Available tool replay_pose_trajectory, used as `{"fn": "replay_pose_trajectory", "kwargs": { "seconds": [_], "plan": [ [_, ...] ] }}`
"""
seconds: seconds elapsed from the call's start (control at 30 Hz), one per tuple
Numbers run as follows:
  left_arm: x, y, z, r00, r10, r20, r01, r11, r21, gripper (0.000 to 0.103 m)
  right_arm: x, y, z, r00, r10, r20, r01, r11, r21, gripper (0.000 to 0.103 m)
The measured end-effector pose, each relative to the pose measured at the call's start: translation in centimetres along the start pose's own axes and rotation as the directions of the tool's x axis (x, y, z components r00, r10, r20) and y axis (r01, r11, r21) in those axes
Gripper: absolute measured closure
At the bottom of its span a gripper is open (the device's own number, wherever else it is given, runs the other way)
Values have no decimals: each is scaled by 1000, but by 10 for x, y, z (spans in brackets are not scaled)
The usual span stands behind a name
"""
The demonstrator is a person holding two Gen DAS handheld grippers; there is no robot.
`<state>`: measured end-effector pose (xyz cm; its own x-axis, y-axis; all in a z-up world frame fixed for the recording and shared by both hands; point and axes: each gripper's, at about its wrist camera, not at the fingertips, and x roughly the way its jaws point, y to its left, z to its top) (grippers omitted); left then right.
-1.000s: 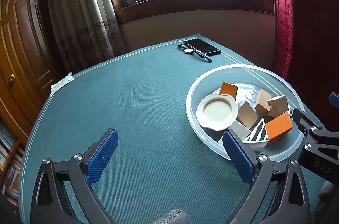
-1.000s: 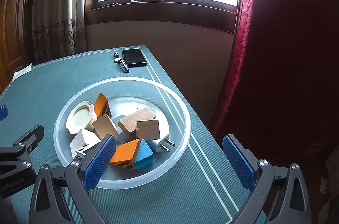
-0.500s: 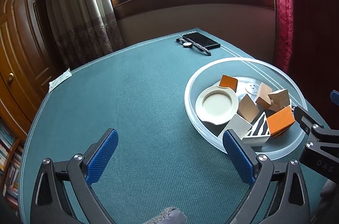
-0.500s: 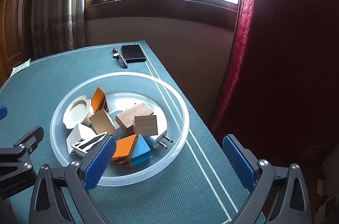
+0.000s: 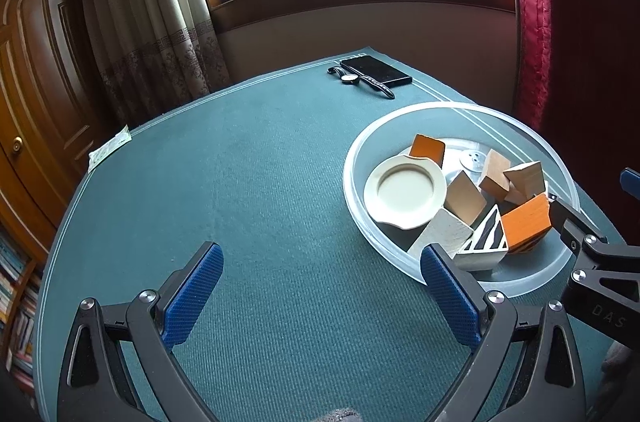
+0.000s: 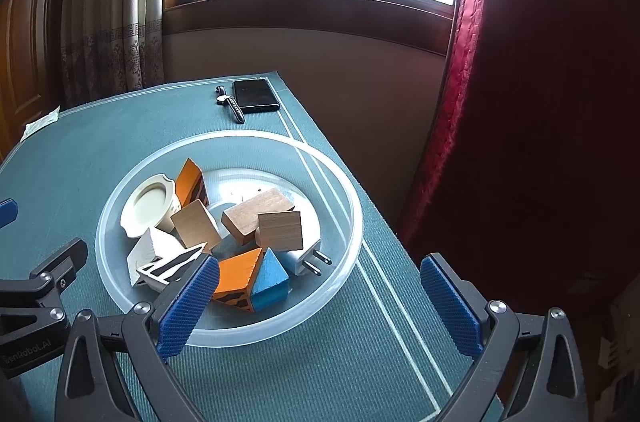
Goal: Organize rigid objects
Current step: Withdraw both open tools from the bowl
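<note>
A clear plastic bowl [image 6: 344, 198] [image 5: 360, 150] sits on the green table near its right edge. It holds several wooden blocks, among them an orange block [image 6: 236, 274] [image 5: 526, 222], a blue wedge [image 6: 270, 280], plain wood blocks [image 6: 256, 214], a white block [image 5: 442, 234] and a striped block [image 5: 486, 242]. A cream dish [image 6: 150, 204] [image 5: 406, 190] and a white plug adapter [image 6: 308, 256] lie in it too. My left gripper [image 5: 320, 298] is open and empty above the bare mat, left of the bowl. My right gripper [image 6: 320, 302] is open and empty over the bowl's near right rim.
A black phone [image 6: 256, 96] [image 5: 376, 70] and a wristwatch [image 6: 230, 102] [image 5: 360, 80] lie at the table's far edge. A small paper packet [image 5: 110, 146] lies at the far left edge. A red curtain [image 6: 520, 102] hangs just right of the table.
Both grippers have drawn back and risen slightly, so the bowl sits a little farther off in each view. Nothing in the bowl has moved. Both stay open.
</note>
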<state>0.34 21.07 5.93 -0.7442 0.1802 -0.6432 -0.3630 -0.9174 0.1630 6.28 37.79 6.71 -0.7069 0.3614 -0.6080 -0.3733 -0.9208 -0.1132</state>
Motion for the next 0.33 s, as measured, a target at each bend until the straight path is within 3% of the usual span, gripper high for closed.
{"fn": "replay_pose_trajectory", "kwargs": {
  "seconds": [0.33],
  "plan": [
    [1, 4, 0, 1000, -6, -4, 6, 1000, -13, 3, 1, 0, -1, 1000, 10, -7, -10, 1000, 5, 1]
  ]
}}
